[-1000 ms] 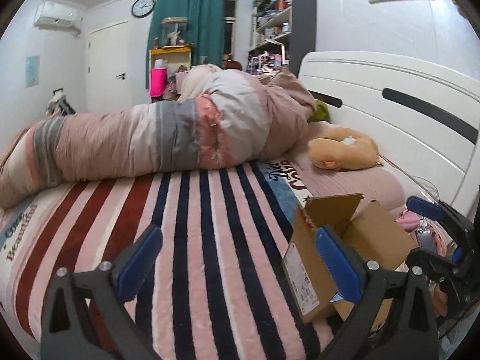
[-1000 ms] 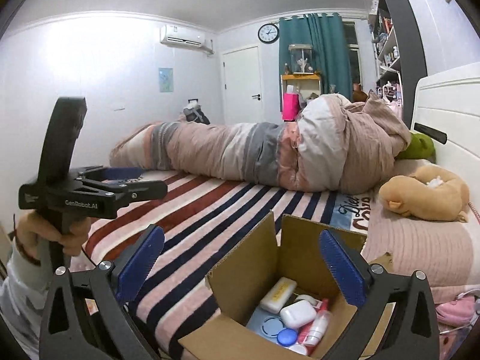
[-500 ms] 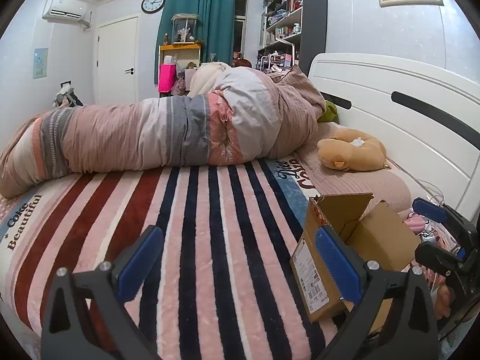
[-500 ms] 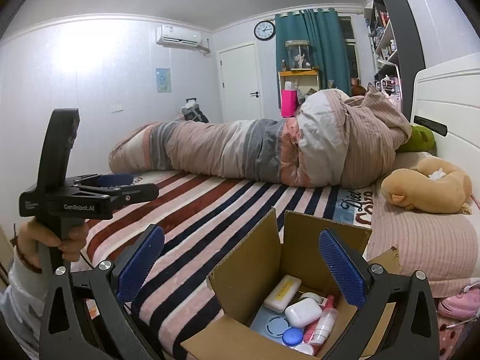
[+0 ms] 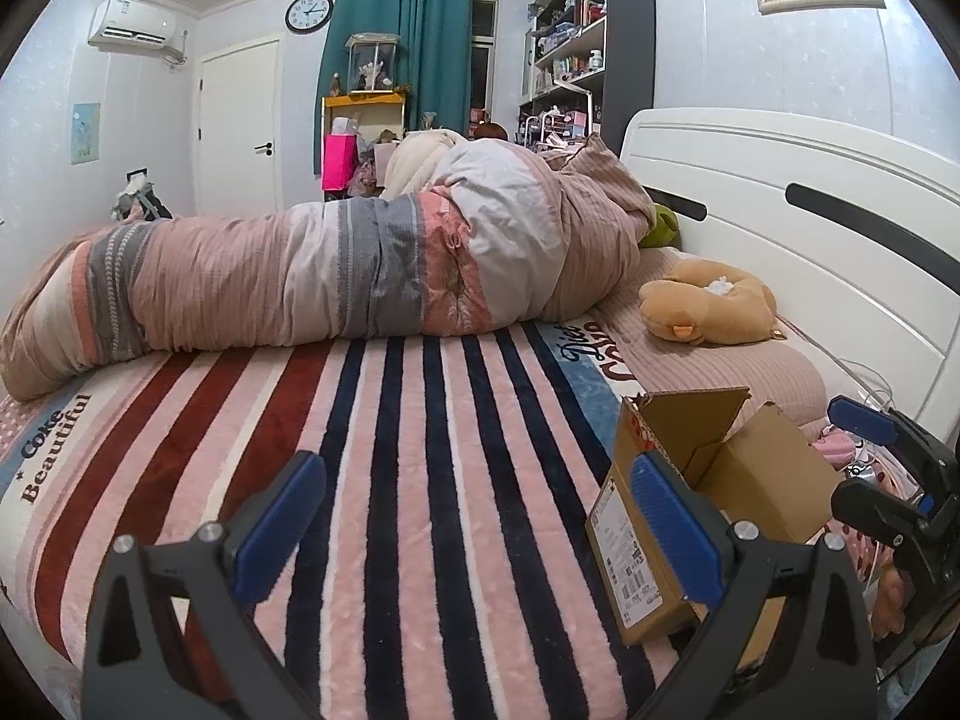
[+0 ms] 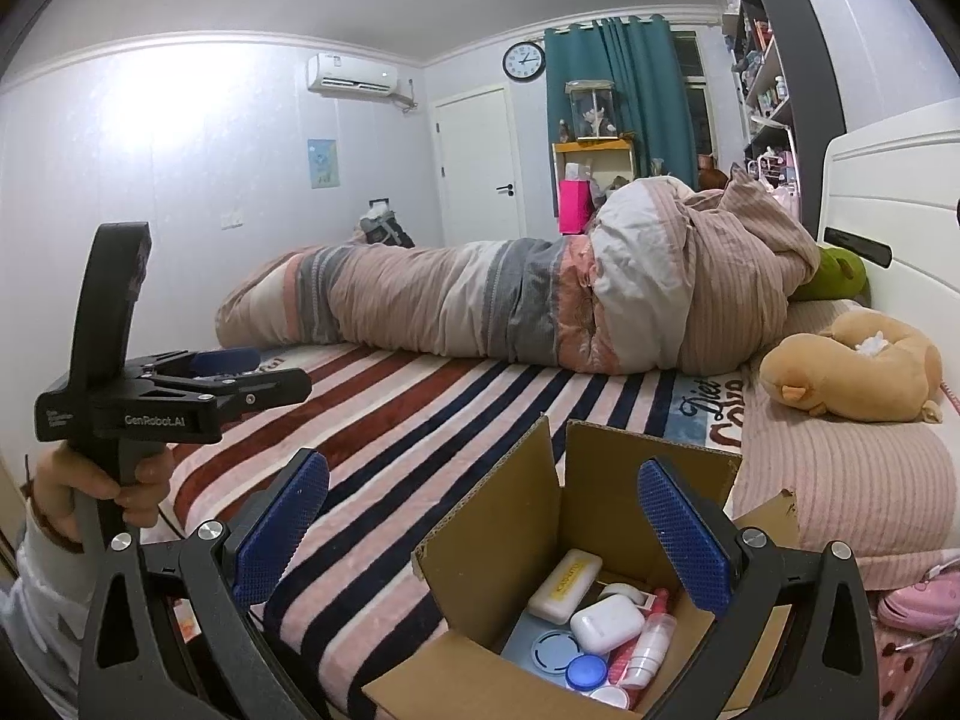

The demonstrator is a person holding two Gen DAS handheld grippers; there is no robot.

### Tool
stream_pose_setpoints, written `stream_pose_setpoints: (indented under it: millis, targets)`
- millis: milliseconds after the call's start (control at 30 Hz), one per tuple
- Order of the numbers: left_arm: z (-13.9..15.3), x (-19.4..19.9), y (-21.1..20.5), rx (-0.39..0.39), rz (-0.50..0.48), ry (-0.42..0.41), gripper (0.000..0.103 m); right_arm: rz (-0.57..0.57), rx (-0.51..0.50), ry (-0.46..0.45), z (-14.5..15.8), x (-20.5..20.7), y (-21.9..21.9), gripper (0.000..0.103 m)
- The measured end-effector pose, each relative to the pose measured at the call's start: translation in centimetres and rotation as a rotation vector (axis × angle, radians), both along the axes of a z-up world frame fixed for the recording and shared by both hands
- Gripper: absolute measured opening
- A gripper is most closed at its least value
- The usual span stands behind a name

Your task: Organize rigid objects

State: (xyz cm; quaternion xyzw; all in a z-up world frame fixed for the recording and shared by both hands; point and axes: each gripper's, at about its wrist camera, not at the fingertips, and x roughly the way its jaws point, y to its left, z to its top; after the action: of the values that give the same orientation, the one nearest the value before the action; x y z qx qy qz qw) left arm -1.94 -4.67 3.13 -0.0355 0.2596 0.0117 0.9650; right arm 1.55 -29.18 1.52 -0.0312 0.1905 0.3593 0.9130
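An open cardboard box (image 6: 498,534) stands on the striped blanket (image 6: 420,420) near the bed's front edge; it also shows in the left wrist view (image 5: 630,534). Inside it lie a white rectangular case (image 6: 565,585), a white earbud case (image 6: 606,624), a pink-capped bottle (image 6: 648,645), a blue round lid (image 6: 586,671) and a flat blue disc (image 6: 551,651). My right gripper (image 6: 480,525) is open and empty, just above and in front of the box. My left gripper (image 5: 474,525) is open and empty over the blanket, left of the box. The left gripper also shows in the right wrist view (image 6: 222,372).
A rolled pink and grey duvet (image 5: 336,276) lies across the bed. A tan plush toy (image 5: 708,306) rests on the pink pillow (image 5: 720,366) by the white headboard (image 5: 810,228). Pink items (image 6: 918,600) and cables lie right of the box.
Both views have tilted slightly upward and the box sits a little lower in each. The grippers stay open and empty.
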Motion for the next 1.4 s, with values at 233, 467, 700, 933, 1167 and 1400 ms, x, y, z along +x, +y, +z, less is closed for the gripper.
stream_pose_setpoints:
  millis: [233,467,700,933,1167,1400]
  targets:
    - [0.26,-0.29,-0.01,0.004,0.006,-0.009,0.101,-0.001,0.001,-0.001,0.01,-0.08,0.11,0.103]
    - [0.44,-0.35,-0.14,0.017,0.011,-0.014,0.101,-0.003,0.001,-0.002,0.03,-0.17,0.28,0.103]
    - [0.50,-0.42,-0.18,0.019,0.013,-0.016,0.101,0.000,0.001,-0.002,0.01,-0.01,0.01,0.103]
    - [0.52,-0.48,-0.20,0.022,0.012,-0.017,0.101,0.001,0.002,-0.002,0.00,0.02,-0.06,0.103]
    - [0.69,-0.60,-0.08,0.024,0.014,-0.019,0.101,0.000,0.004,-0.002,0.09,-0.04,-0.03,0.103]
    - [0.80,-0.63,-0.01,0.024,0.012,-0.020,0.101,-0.003,0.000,-0.002,0.14,-0.15,0.08,0.103]
